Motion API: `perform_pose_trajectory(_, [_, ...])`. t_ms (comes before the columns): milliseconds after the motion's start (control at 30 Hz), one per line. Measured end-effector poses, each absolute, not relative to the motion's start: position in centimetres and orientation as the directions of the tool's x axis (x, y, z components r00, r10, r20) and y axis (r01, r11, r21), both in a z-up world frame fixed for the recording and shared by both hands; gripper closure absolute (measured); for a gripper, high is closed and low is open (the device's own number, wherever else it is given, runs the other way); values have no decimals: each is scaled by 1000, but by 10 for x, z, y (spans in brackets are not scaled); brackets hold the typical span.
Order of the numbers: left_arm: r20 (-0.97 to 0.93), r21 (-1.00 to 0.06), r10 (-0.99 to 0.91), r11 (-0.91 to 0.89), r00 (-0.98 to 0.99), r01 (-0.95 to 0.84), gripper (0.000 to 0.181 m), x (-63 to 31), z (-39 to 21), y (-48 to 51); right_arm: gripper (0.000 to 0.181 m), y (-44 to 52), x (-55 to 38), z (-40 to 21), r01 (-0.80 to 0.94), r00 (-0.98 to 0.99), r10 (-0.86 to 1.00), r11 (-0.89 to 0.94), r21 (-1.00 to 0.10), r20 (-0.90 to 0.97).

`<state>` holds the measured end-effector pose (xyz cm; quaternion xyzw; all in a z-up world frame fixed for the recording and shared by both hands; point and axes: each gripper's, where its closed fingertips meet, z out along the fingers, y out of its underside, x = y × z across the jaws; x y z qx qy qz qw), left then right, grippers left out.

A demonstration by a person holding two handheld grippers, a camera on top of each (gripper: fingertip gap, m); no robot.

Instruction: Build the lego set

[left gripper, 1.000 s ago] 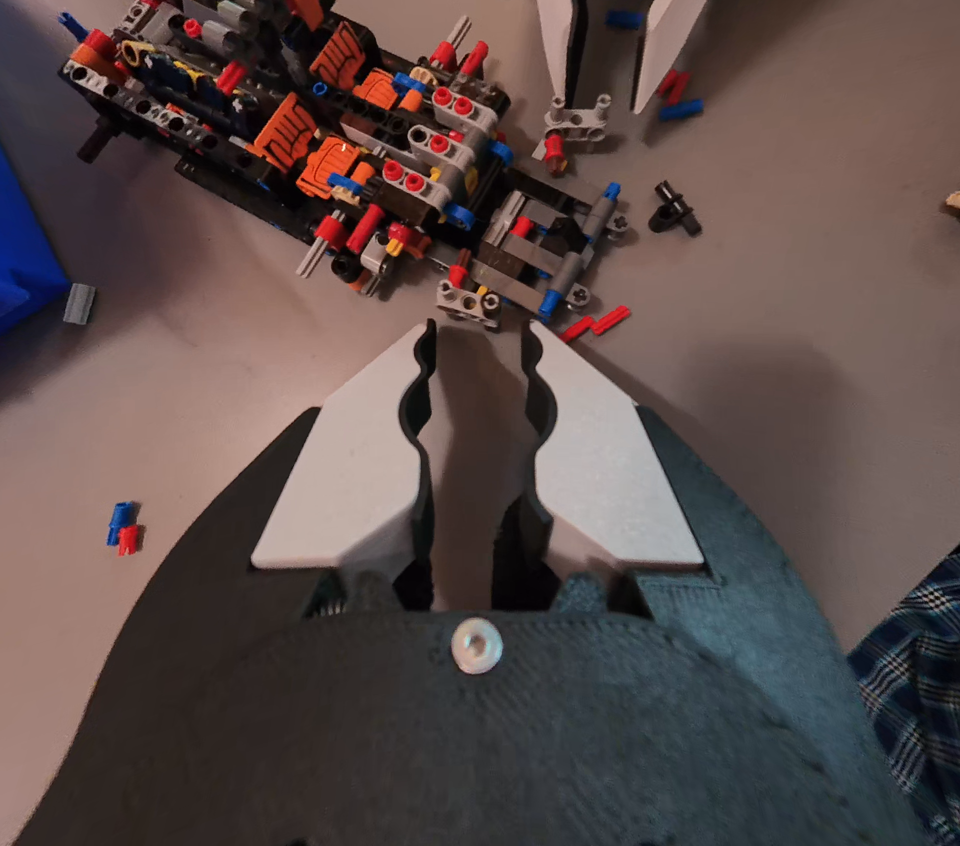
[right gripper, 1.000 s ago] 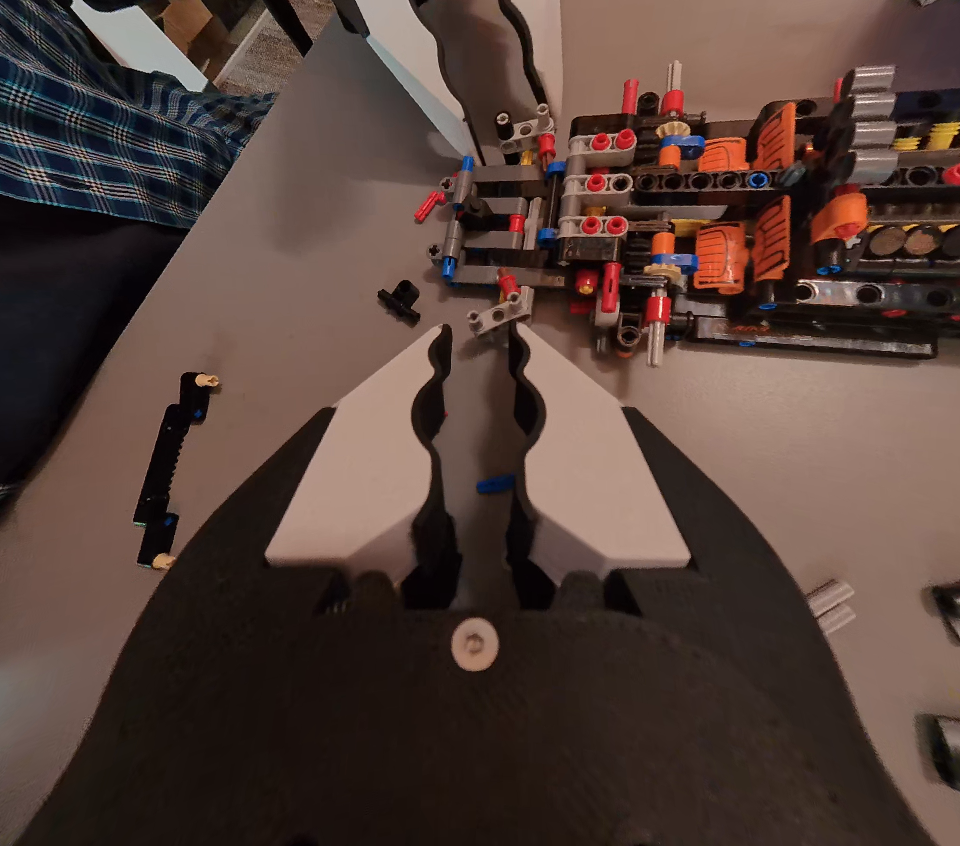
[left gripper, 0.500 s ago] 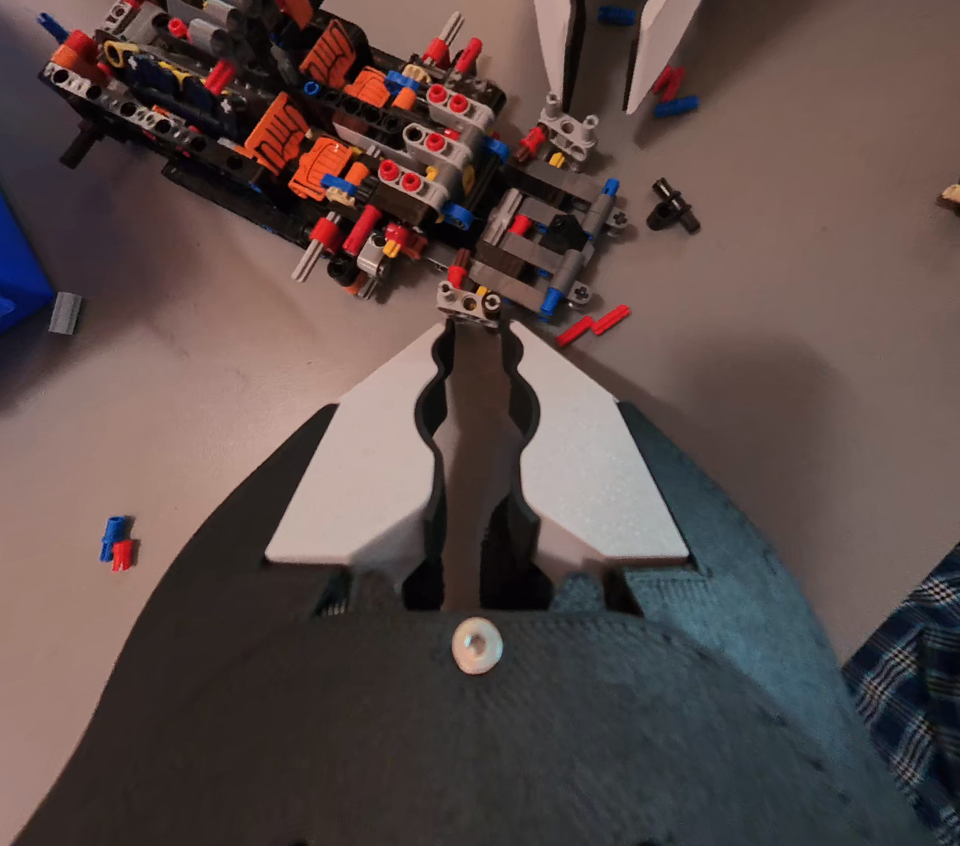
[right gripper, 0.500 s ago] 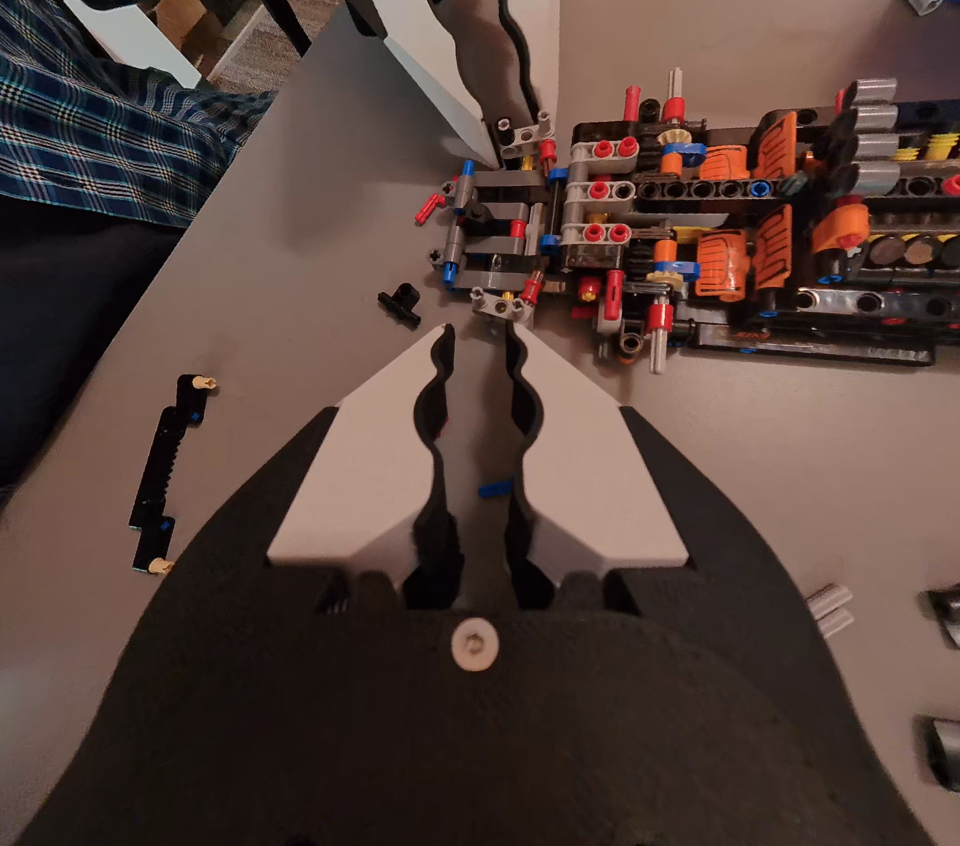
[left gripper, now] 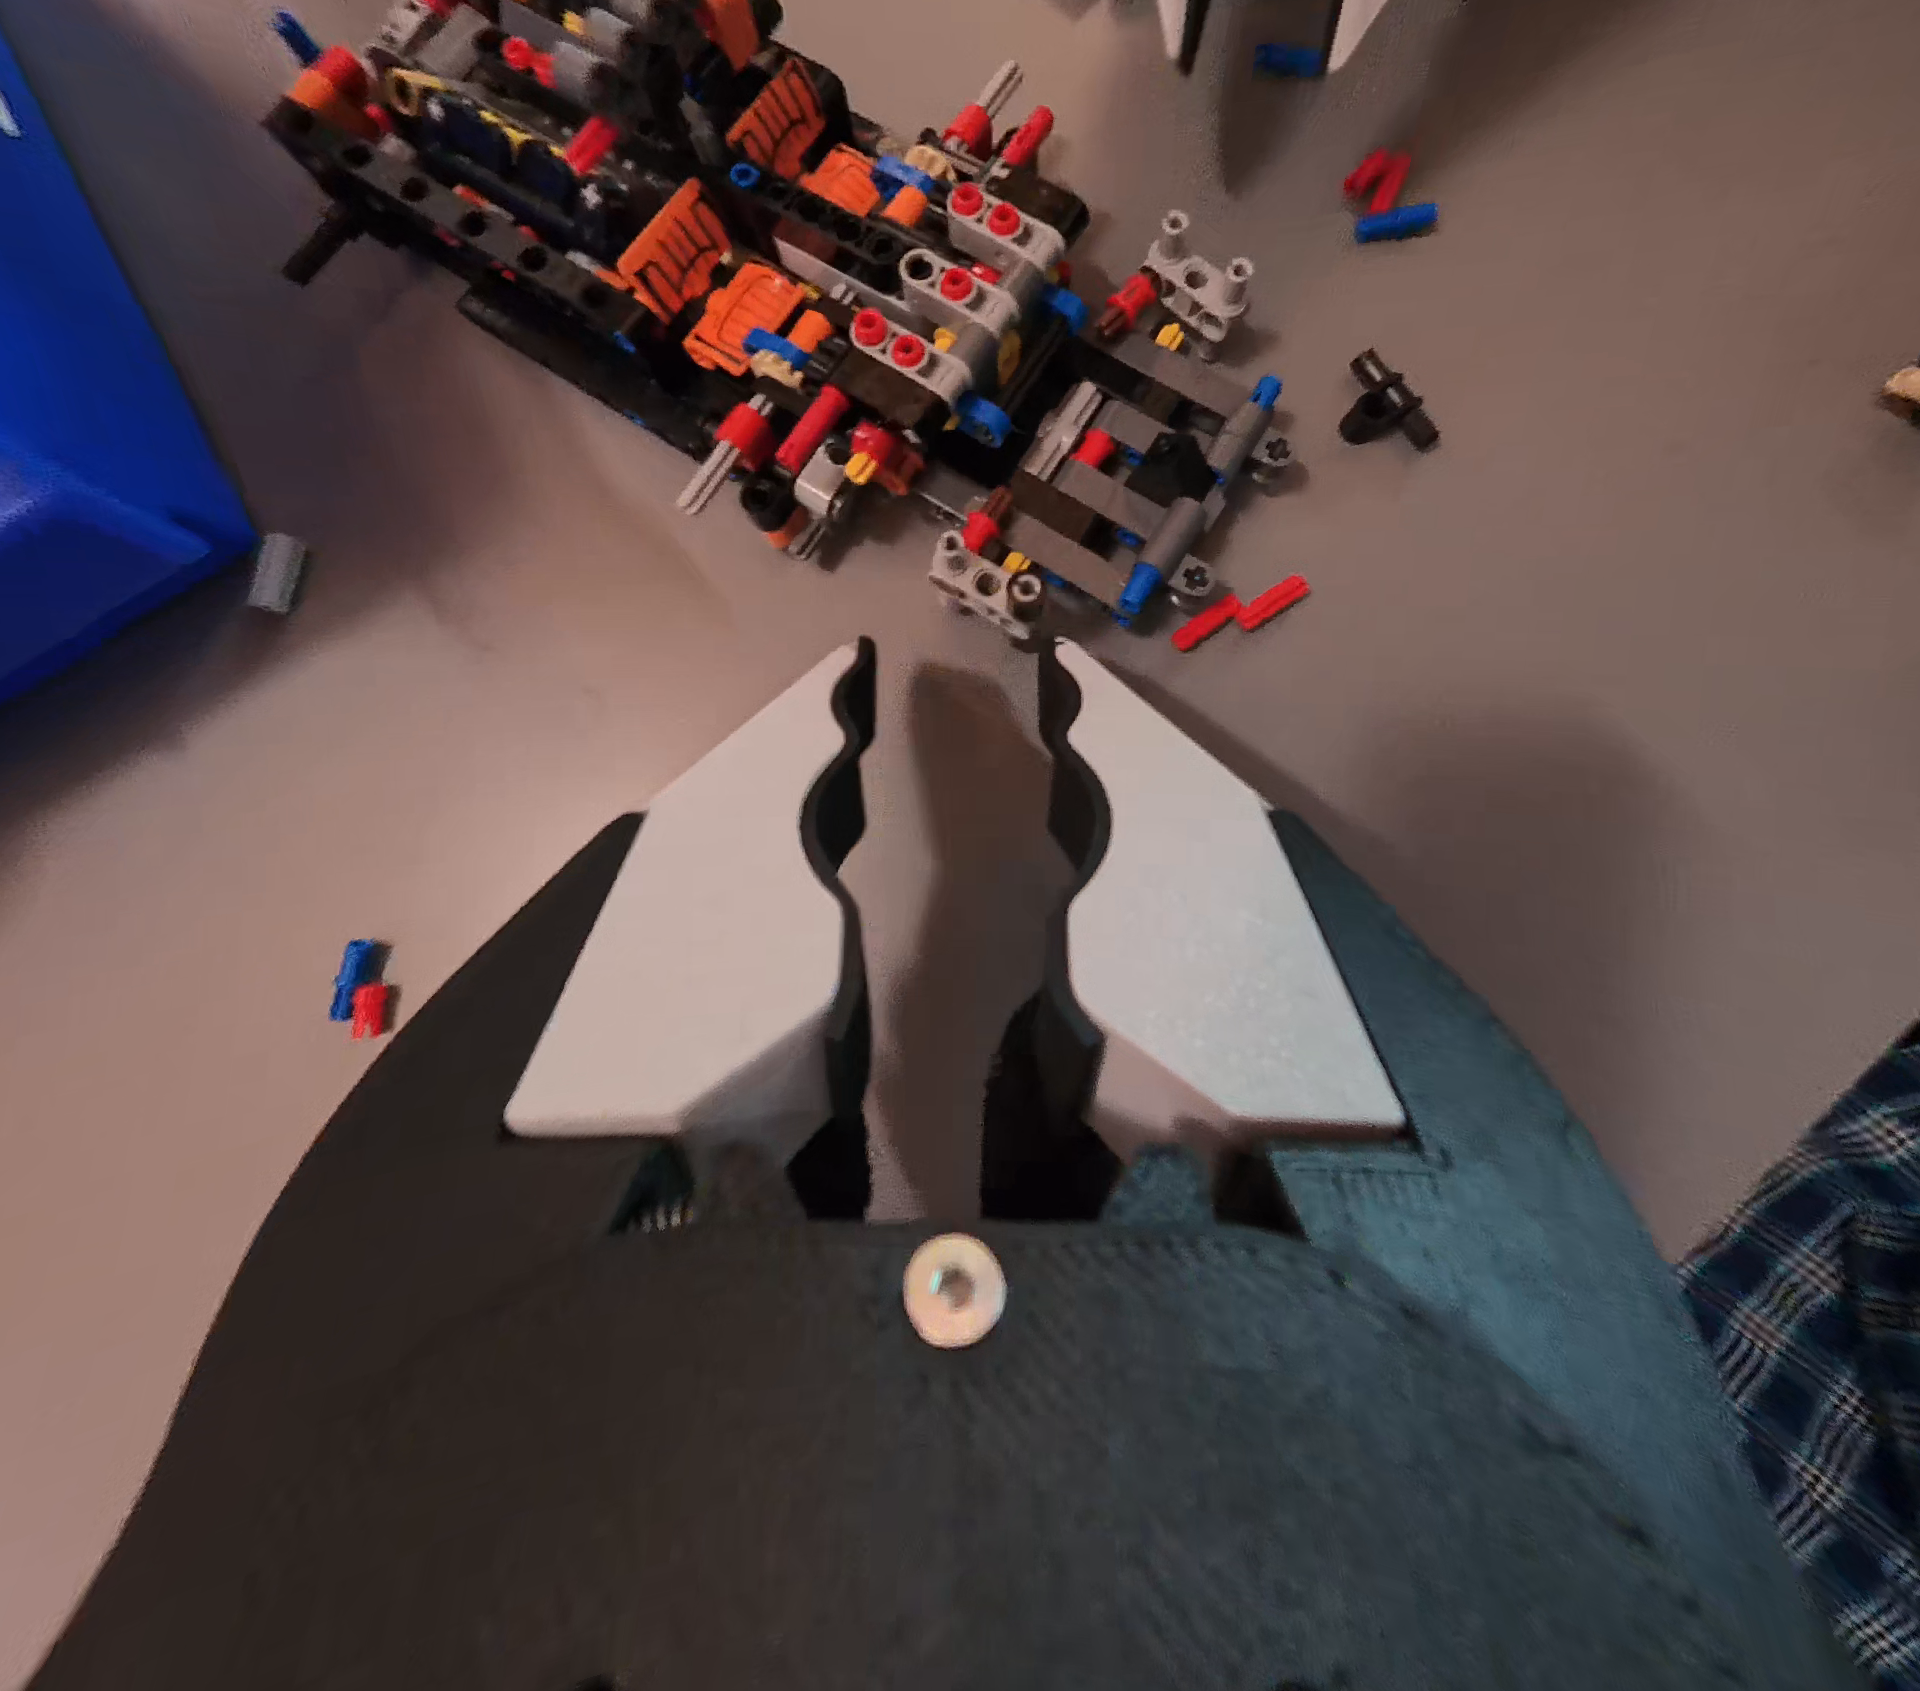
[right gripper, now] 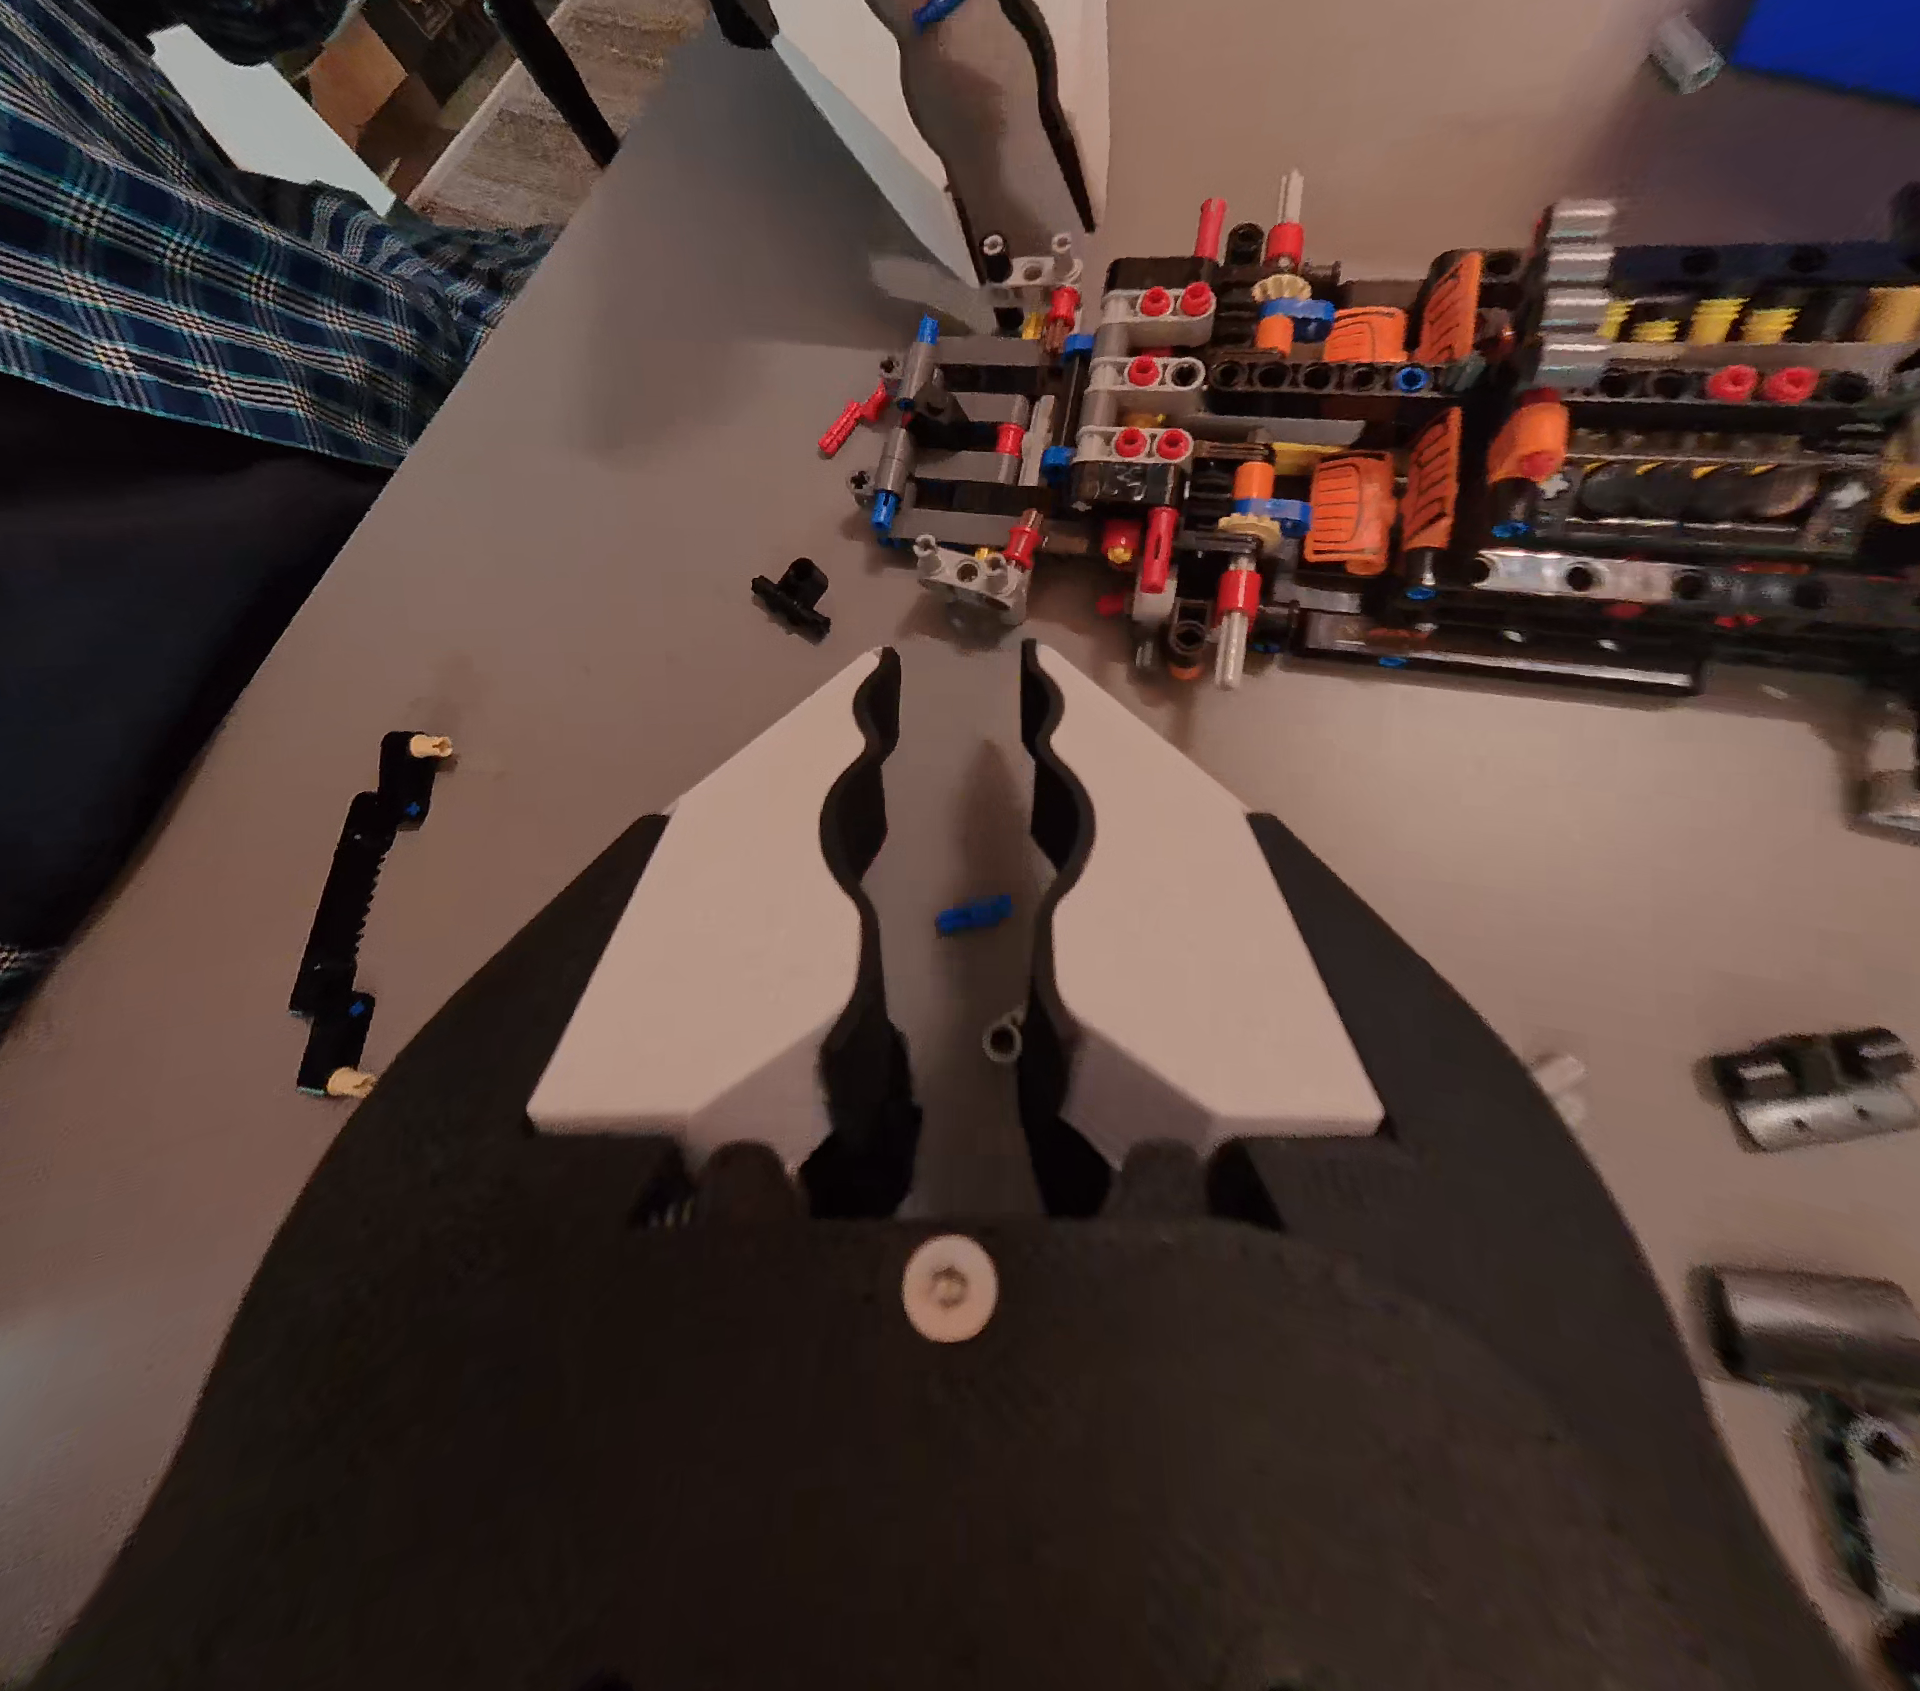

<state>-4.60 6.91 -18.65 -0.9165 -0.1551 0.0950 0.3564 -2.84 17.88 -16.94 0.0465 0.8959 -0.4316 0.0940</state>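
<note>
1. Both grippers have backed off the lego chassis (left gripper: pixel 790 291) since a second ago. The two light-grey steering connectors, near one (left gripper: pixel 982 587) and far one (left gripper: pixel 1195 285), went from lying loose beside the frame to sitting against its front corners.
2. Chassis lies flat on the grey table (left gripper: pixel 1558 706), long axis running away from its dark-grey front subframe (left gripper: pixel 1132 478). In the right wrist view the same subframe (right gripper: pixel 966 436) sits between the two sets of fingers.
3. Left gripper (left gripper: pixel 956 654): jaws parted a moderate way, nothing between them, tips just short of the near connector.
4. Right gripper (right gripper: pixel 956 659): likewise parted and empty, tips near its connector (right gripper: pixel 971 581) but not touching. The blue pin (right gripper: pixel 971 914) seen between its fingers lies on the table, not gripped.
5. Step, my read: front-axle hubs just pressed on from both sides. Seating depth can't be confirmed from here.
6. Next move likely calls for picking a loose part: red pins (left gripper: pixel 1242 613), black connector (left gripper: pixel 1387 415) or black rack piece (right gripper: pixel 364 914). Small parts, so a narrow, square pinch.
7. Writing: none legible. Blue box (left gripper: pixel 73 415) at the table's edge shows no readable mark.
</note>
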Motion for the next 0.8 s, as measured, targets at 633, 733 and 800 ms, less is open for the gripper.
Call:
perform_pose_trajectory(633, [332,-926,-4,-194,943,325,153,114,-81,162,147,102,124,-72,167,-979,-63,316,-934,-196])
perform_pose_trajectory(733, [421,-907,-155,-89,894,412,150,148,-68,170,158,102,158,-62,158,-971,-131,273,-949,-200])
perform_pose_trajectory(800, [446,-894,-186,-42,875,447,148,160,-65,172,157,102,172,-59,161,-969,-141,271,-949,-204])
